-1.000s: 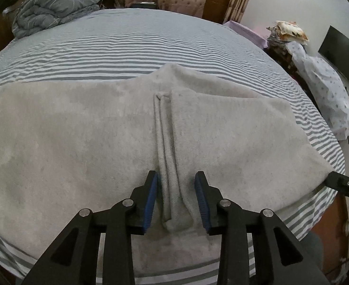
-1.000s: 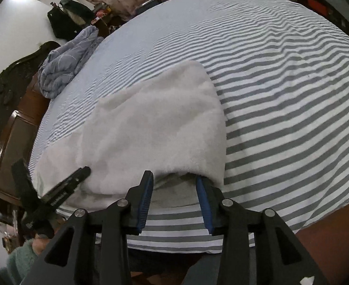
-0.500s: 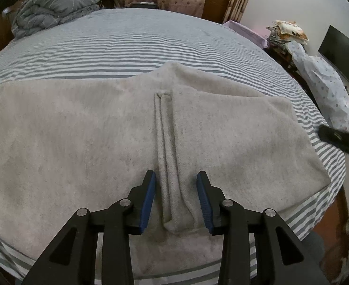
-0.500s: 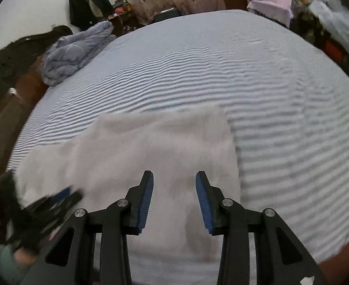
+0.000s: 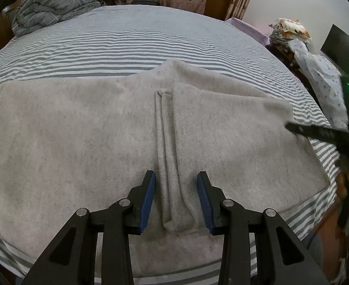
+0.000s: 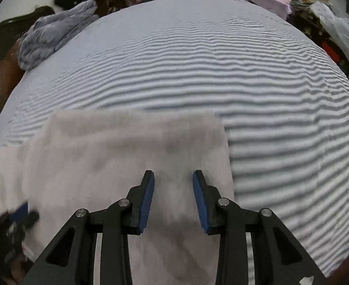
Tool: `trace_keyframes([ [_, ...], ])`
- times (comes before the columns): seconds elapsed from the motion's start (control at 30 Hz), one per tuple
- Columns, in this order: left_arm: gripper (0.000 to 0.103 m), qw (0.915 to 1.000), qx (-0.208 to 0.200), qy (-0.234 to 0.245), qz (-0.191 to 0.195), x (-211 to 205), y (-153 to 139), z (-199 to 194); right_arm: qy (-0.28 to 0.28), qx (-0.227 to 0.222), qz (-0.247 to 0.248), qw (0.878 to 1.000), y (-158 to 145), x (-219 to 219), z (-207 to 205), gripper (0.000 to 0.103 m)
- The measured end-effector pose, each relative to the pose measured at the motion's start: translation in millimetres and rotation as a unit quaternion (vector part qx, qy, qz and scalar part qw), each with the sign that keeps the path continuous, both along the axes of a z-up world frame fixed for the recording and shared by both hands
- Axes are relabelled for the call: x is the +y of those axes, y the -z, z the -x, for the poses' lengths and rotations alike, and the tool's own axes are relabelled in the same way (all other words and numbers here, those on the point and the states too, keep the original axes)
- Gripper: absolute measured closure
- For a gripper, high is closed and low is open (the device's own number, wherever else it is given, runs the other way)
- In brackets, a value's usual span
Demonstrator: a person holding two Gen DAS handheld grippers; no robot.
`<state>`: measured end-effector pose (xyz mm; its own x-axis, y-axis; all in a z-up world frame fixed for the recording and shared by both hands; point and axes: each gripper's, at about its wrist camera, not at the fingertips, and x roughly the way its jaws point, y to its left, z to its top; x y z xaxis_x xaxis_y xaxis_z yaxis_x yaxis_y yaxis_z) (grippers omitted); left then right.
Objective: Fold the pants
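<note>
- Hovering low over the near hem of the pants: left tongs gaping wide, blue pads either side of a raised pleat, gripping nothing.
- Hanging above the right end of the same garment: right tongs equally spread, nothing between the pads; cloth blurred in the right wrist view, so contact impossible to tell.
- Lying flat across the near part of the bed: pale grey pants, one layer already doubled over, near hem just short of the mattress edge.
- Judging the step: smoothing or taking hold of the doubled layer for the next fold. Best closing on both layers at the pleat, not the top one alone, and lifting level with the other tongs to avoid skewing.
- Watching the near edge: hem close to the drop, risking a slide off if tugged toward the holder.
- Offering plenty of room farther out: bare striped sheet beyond the pants, well apart from the crumpled duvet at the far left corner.
</note>
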<state>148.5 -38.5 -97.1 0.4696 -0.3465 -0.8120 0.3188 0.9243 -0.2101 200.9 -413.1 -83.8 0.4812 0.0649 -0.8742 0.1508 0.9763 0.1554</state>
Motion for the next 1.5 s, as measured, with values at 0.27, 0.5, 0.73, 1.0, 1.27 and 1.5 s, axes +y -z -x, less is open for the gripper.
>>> trace_keyframes([
  [0.27, 0.062, 0.9999, 0.004, -0.01, -0.004, 10.5, -15.8, 2.6, -0.019, 0.009, -0.022, 1.0, -8.8, 13.0, 67.3, 0.071],
  [0.5, 0.052, 0.9974, 0.014, -0.049, 0.051, 64.4, -38.4, 18.4, -0.022, 0.03, 0.0, 0.999, 8.1, 23.2, 68.8, 0.067],
  [0.73, 0.046, 0.9775, 0.048, -0.144, 0.147, 158.5, -43.6, 27.3, -0.025, 0.033, 0.012, 0.999, 5.1, 34.3, 64.7, 0.057],
  [1.0, 0.043, 0.9331, 0.081, -0.247, 0.248, 247.9, -18.2, 40.9, 0.003, -0.029, -0.033, 0.999, -24.4, 41.6, 89.9, 0.044],
  [1.27, 0.037, 0.9095, 0.108, -0.268, 0.299, 262.5, 9.1, 39.7, 0.075, -0.103, -0.06, 0.99, -21.7, 32.0, 134.6, 0.037],
  [1.5, 0.037, 0.8844, 0.126, -0.297, 0.337, 274.7, 38.0, 30.2, 0.073, -0.099, -0.055, 0.991, -29.1, 39.9, 137.7, 0.037],
])
